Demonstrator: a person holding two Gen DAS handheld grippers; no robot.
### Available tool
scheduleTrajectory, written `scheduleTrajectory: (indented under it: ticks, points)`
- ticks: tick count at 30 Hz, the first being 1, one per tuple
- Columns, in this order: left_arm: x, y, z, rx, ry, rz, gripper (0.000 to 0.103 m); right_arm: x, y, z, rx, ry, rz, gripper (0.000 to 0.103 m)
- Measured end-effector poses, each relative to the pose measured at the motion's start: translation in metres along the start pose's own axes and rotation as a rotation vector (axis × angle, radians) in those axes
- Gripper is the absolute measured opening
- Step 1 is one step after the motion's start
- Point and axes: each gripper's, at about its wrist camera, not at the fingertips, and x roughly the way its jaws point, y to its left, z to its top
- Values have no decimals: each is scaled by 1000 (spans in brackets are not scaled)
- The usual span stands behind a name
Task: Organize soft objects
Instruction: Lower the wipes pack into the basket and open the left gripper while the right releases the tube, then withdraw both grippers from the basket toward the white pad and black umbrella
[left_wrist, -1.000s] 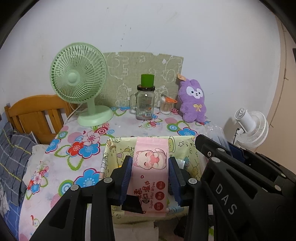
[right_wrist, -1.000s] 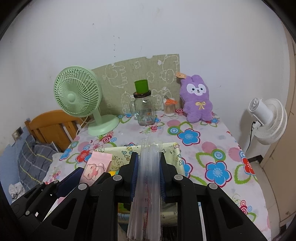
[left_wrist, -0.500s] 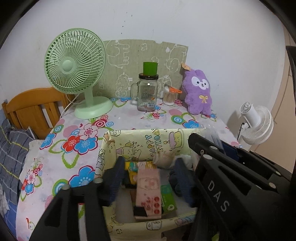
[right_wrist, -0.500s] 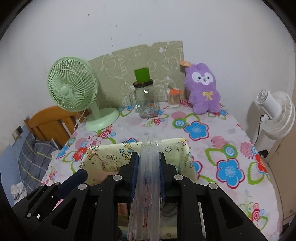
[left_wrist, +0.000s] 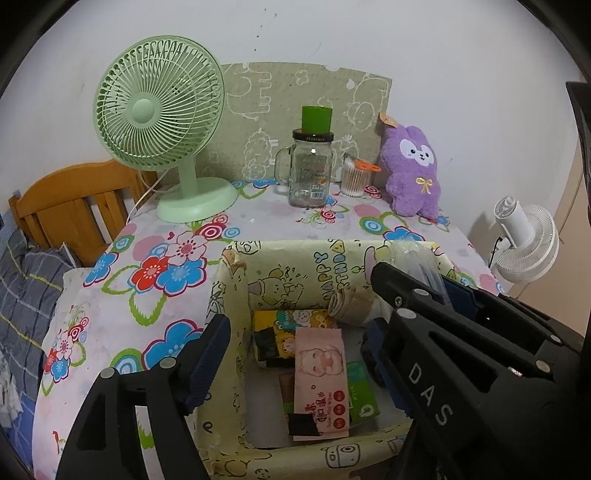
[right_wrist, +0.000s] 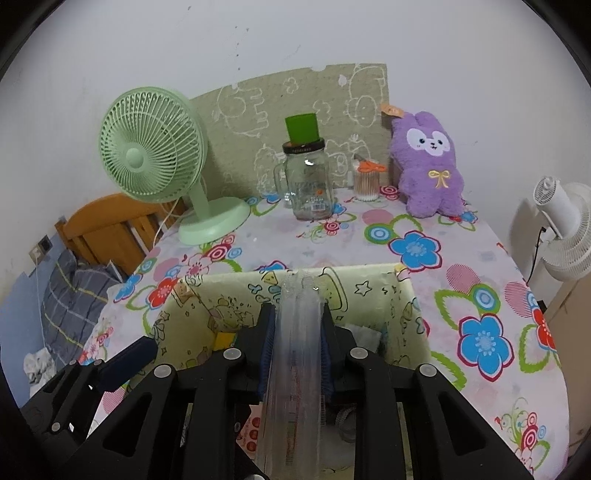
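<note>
While the left gripper (left_wrist: 291, 354) jaws are opening, nothing between them, over the yellow cartoon-print box (left_wrist: 236, 295), the right gripper (right_wrist: 297, 332), jaws opening, pinches a clear plastic packet (right_wrist: 295, 354); a green desk fan (left_wrist: 162, 110) and a purple plush rabbit (left_wrist: 412, 173) stand behind.

- This is a home, most likely a bedroom.
- A wooden bed headboard (left_wrist: 70, 206) and grey checked bedding (left_wrist: 26, 288) are beside the worktop (left_wrist: 122, 295) with its flowered cloth.
- A purple plush rabbit (left_wrist: 412, 173), a light green plastic desk fan (left_wrist: 162, 122) and a glass handled jar (left_wrist: 308, 173) stand on it.
</note>
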Motion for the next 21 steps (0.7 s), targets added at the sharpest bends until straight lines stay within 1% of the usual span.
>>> scheduleTrajectory:
  ticks: [1,2,3,4,5,6,10,11,12,14,19,21]
  points:
    - [0,1,0,-1,0,1,79,1,0,-1,-3,1,1,31]
    - [1,1,0,-3,1,1,79,1,1,-1,-9,1,1,37]
    - [0,2,-1,-4,0,-2,79,1,2,-1,-13,0,1,51]
    - [0,2,0,-6,-1,-5,79,0,2,-1,-15,-4,2,58]
    - [-1,2,0,-6,-3,-7,80,-1,2,-1,-15,-12,3,69]
    - [-1,3,0,-7,-4,-8,81,-3,2,-1,-14,-22,2,71]
    - [-5,1,-1,0,-11,-10,85,-8,2,-2,-19,-22,-9,73]
    - [-6,0,-1,3,-15,-8,86,-10,1,-2,-19,-25,-12,76]
    - [-8,-1,-1,5,-18,-6,88,-11,1,-3,-20,-28,-13,80]
    - [-11,-3,-1,12,-25,-1,91,-16,0,-4,-18,-36,-17,83]
    - [-20,-7,-2,25,-38,2,93,-29,-3,-6,-12,-49,-28,85]
    - [-25,-9,-3,31,-48,8,96,-34,-3,-7,-12,-55,-35,89]
